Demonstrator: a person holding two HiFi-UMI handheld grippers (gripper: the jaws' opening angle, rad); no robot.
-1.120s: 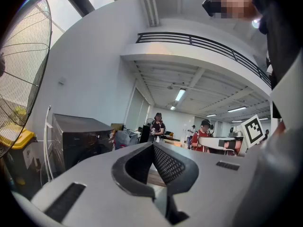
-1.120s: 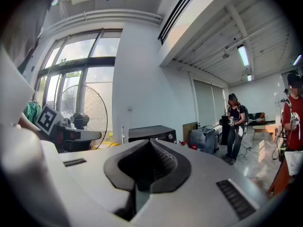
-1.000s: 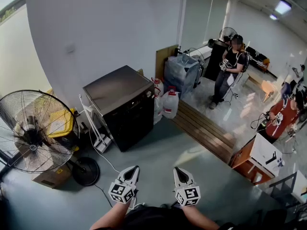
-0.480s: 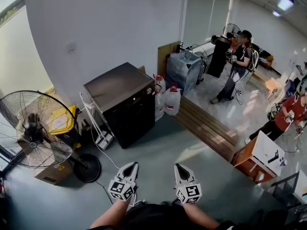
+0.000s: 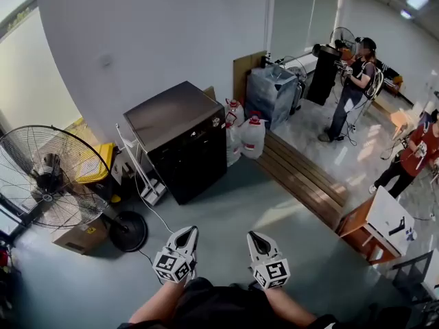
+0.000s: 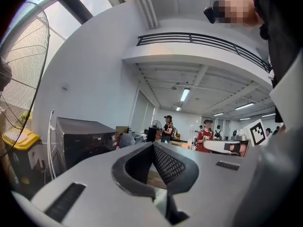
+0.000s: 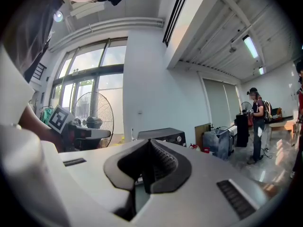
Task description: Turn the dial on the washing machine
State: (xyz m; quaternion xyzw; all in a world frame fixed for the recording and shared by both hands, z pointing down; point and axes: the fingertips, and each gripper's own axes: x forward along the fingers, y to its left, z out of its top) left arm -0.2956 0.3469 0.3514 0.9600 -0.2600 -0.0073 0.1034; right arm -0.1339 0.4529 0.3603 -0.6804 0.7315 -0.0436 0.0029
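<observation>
Flanking the washing machine (image 5: 180, 118) stand fan (image 5: 51, 177) and jugs (image 5: 252, 137); left gripper (image 5: 186, 232), right gripper (image 5: 252, 236) jaws closed

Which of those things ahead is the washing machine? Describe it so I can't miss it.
Start at the big curved white wall. Against its foot, between the pedestal fan and the red-capped water jugs, stands the washing machine. It is the only black, flat-topped box there.
</observation>
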